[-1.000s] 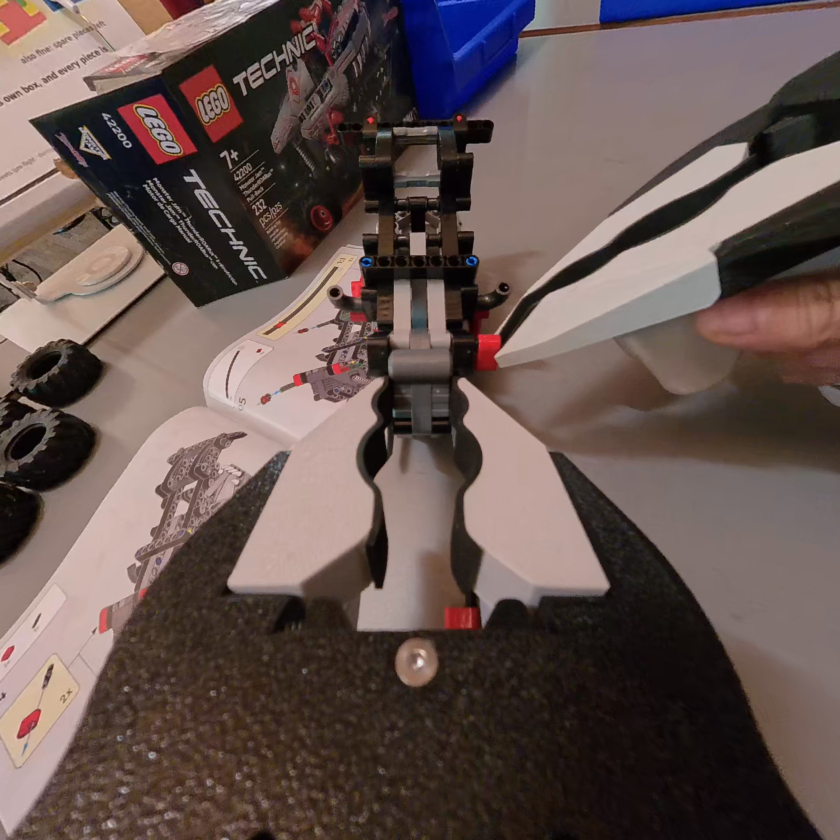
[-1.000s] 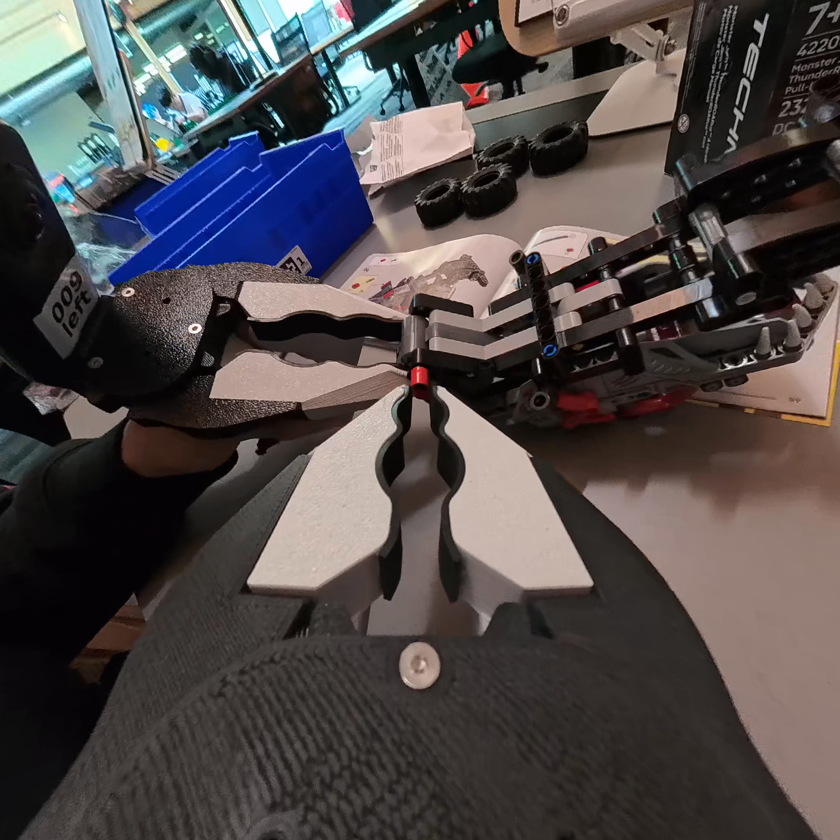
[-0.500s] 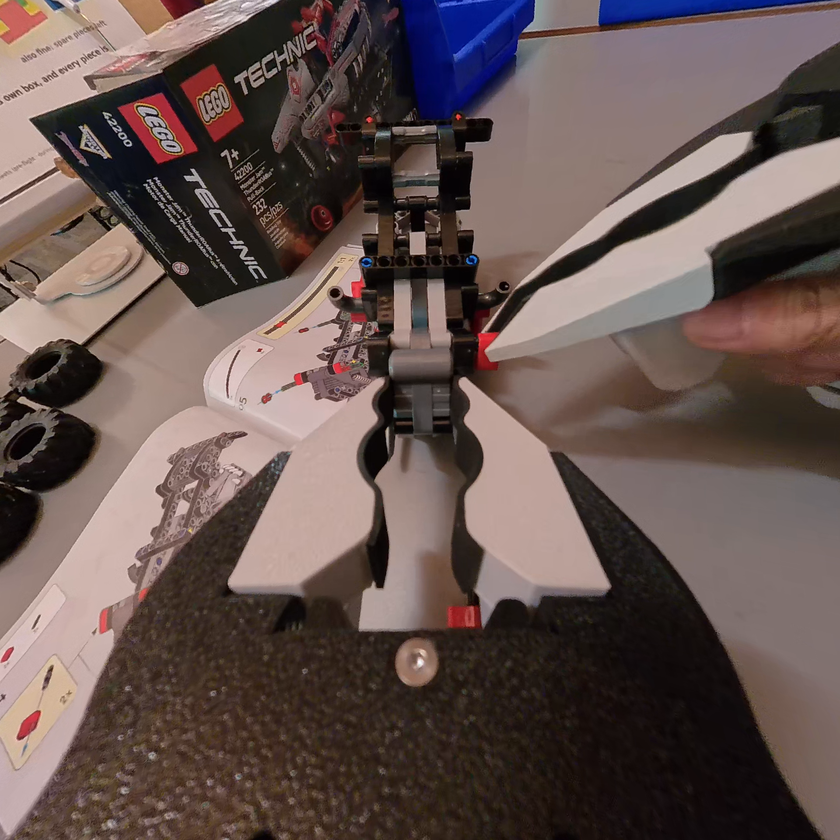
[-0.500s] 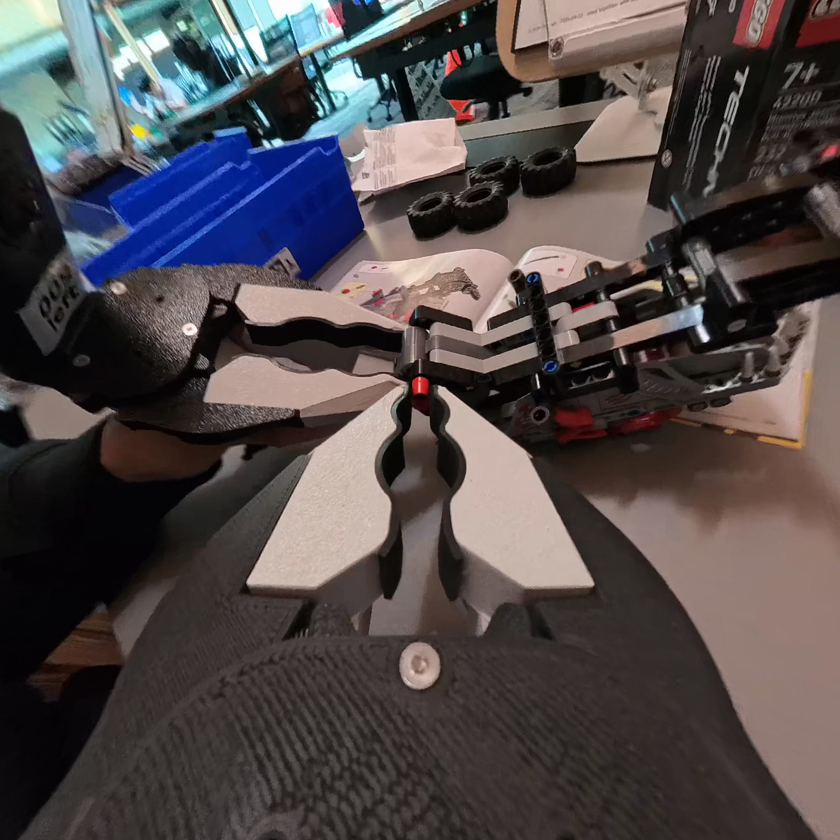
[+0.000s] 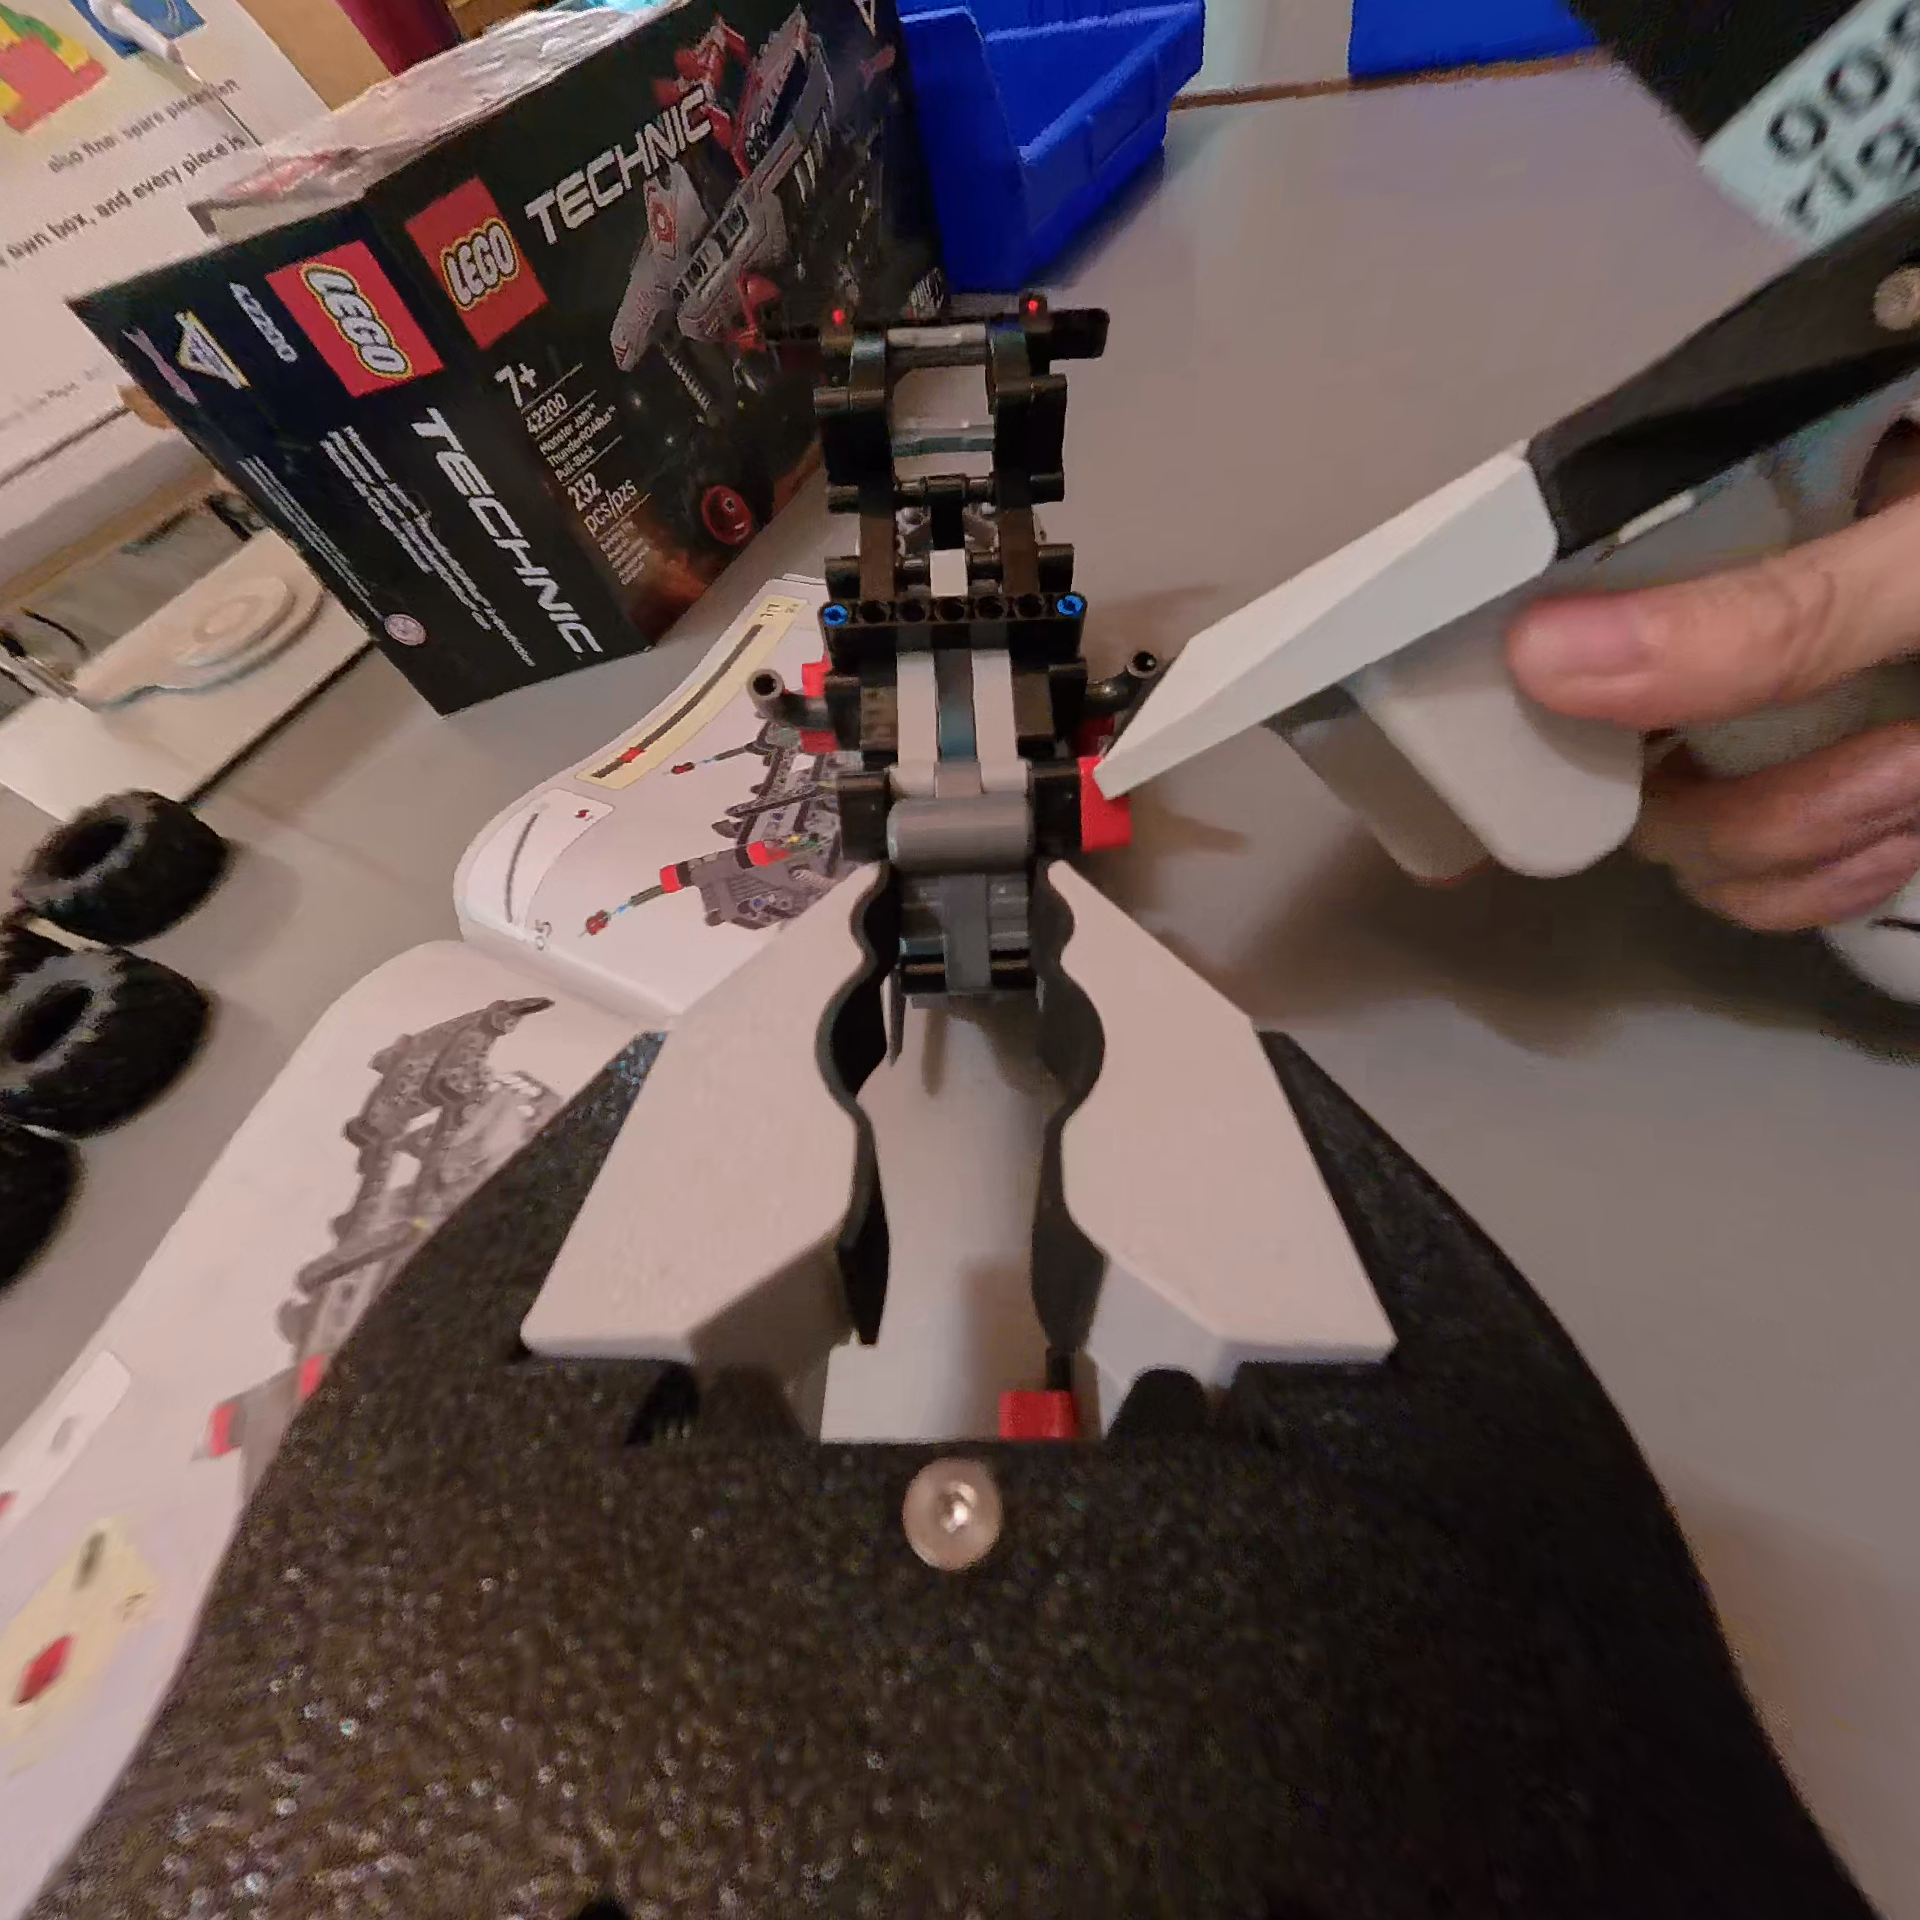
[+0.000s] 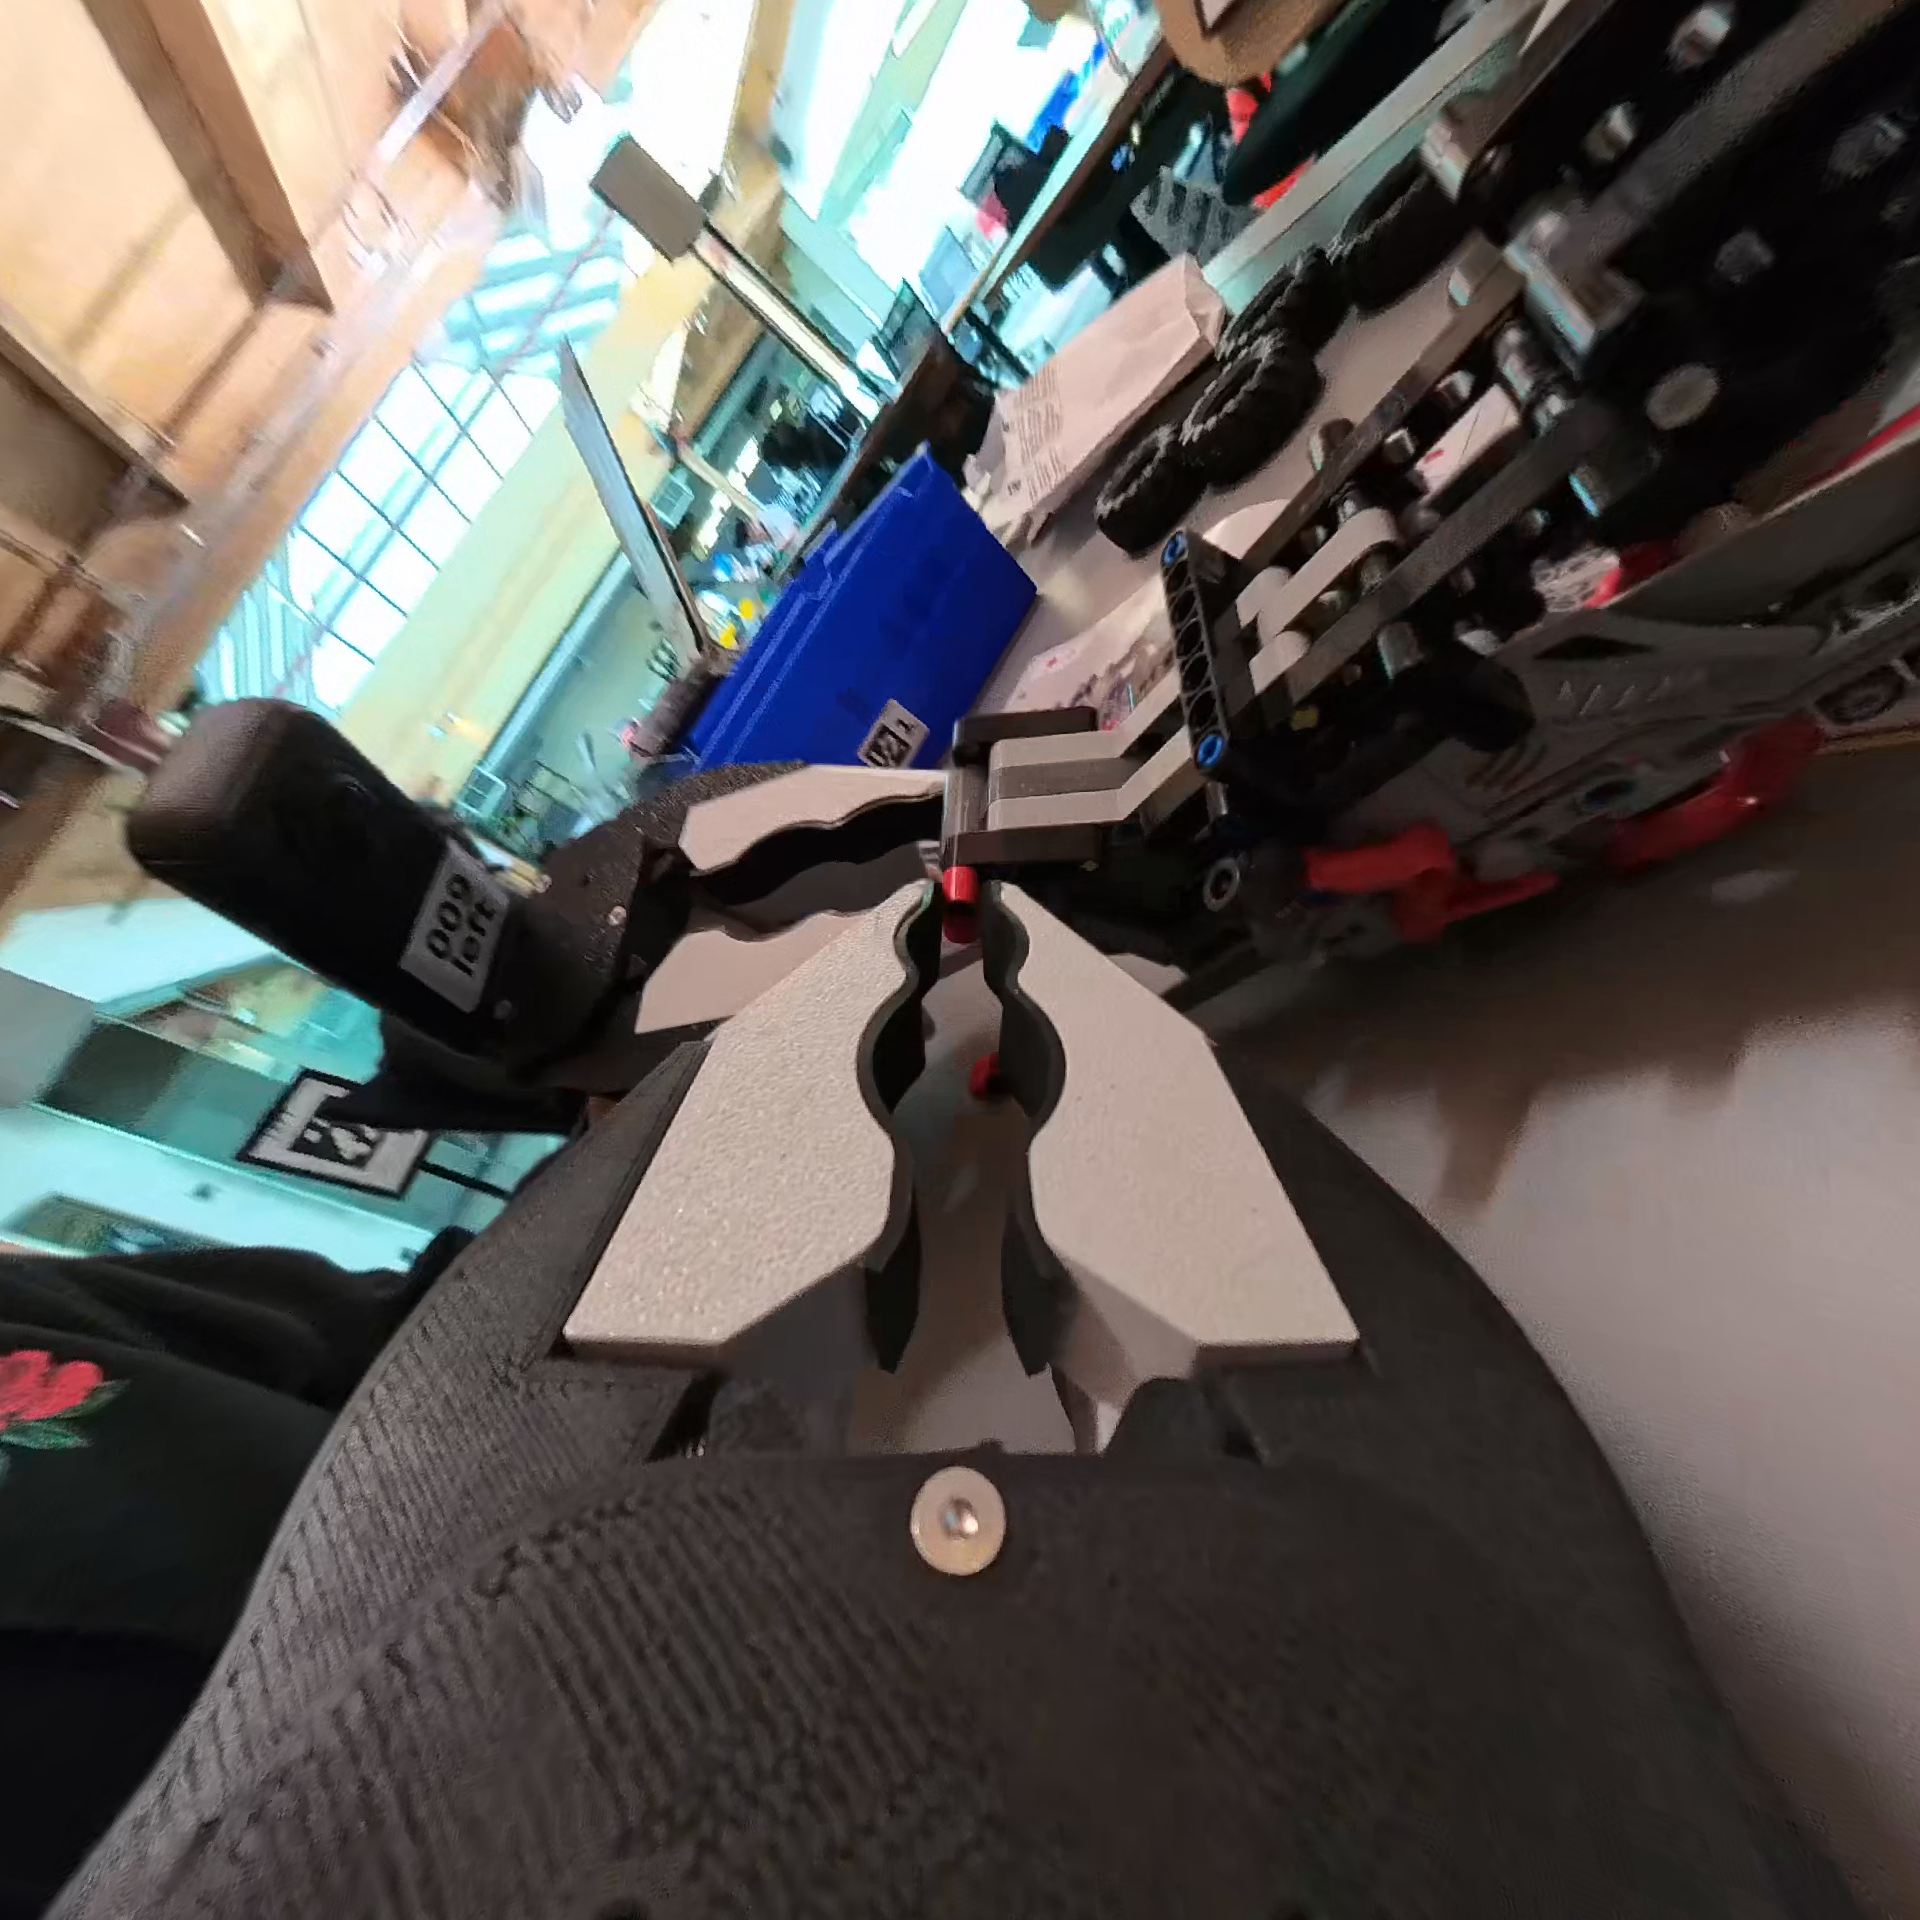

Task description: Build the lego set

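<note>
Frame centre: left gripper (image 5: 961, 935) clamps truck chassis (image 5: 951, 644) end; right gripper (image 6: 961, 914) pinches red pin (image 6: 957, 902) at its side.

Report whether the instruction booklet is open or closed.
Open: the instruction booklet lies spread on the table, two printed pages showing, under the model.

Cut off at the left edge of the left wrist view: three black rubber tyres (image 5: 99, 961), smeared by motion. Hidden under the black-and-grey brick chassis (image 5: 951, 665): the middle of the open white instruction booklet (image 5: 644, 831). Blurred throughout the right wrist view: the far end of that chassis (image 6: 1662, 364), running out at the right edge. Too hidden to judge in either view: any gap between the right gripper (image 6: 961, 914) and the small red plastic pin (image 6: 957, 902).
</note>
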Demonstrator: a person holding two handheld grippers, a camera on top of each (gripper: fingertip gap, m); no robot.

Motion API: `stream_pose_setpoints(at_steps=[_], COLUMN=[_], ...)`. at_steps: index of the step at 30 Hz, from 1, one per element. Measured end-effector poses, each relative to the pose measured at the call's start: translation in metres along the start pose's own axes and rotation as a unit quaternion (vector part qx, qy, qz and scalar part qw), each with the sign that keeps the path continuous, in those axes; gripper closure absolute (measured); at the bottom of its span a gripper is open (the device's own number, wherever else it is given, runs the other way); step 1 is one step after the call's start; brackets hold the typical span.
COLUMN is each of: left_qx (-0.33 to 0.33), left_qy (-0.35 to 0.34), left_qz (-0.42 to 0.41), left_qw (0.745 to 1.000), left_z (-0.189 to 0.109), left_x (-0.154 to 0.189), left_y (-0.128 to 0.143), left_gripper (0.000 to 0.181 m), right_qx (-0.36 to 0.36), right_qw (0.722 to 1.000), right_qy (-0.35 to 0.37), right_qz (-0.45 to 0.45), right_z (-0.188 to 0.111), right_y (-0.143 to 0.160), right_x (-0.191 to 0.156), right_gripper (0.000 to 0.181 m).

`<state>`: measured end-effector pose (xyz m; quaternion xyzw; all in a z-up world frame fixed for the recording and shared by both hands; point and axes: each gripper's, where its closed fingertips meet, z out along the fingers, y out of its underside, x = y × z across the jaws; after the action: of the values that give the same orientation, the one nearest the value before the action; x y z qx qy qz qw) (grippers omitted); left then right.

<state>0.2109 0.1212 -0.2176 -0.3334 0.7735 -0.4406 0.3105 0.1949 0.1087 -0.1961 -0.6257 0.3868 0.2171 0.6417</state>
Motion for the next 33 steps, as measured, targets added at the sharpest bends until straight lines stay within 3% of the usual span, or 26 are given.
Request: stream_pose_setpoints(at_steps=[8, 14, 21, 23, 25, 28, 33], left_qx=[0.001, -0.003, 0.012, -0.01, -0.075, -0.152, -0.17], left_qy=[0.012, 0.026, 0.063, 0.074, 0.061, 0.114, 0.083], left_qz=[-0.02, -0.009, -0.002, 0.006, 0.004, -0.03, 0.072], left_qw=[1.0, 1.0, 0.998, 0.997, 0.995, 0.981, 0.979], left_z=[-0.002, -0.006, -0.048, -0.063, -0.072, -0.079, -0.062], left_x=[0.011, 0.013, 0.001, -0.003, -0.014, 0.008, 0.013], left_y=[0.0, 0.0, -0.003, 0.008, 0.031, 0.056, 0.077], left_gripper=[0.159, 0.151, 0.149, 0.157, 0.159, 0.156, 0.159], right_qx=[0.005, -0.017, -0.053, -0.07, -0.078, -0.081, -0.102], right_qw=[0.998, 0.992, 0.971, 0.965, 0.961, 0.961, 0.951], right_qy=[0.029, 0.068, 0.135, 0.143, 0.143, 0.14, 0.165], right_qz=[-0.055, -0.106, -0.192, -0.21, -0.223, -0.225, -0.239], right_z=[-0.01, -0.015, -0.033, -0.035, -0.034, -0.031, -0.033], right_y=[0.0, 0.006, 0.021, 0.031, 0.037, 0.04, 0.043], right_x=[-0.003, -0.004, -0.002, 0.002, 0.005, 0.007, 0.016], right_gripper=[0.175, 0.161, 0.159, 0.158, 0.156, 0.157, 0.157])
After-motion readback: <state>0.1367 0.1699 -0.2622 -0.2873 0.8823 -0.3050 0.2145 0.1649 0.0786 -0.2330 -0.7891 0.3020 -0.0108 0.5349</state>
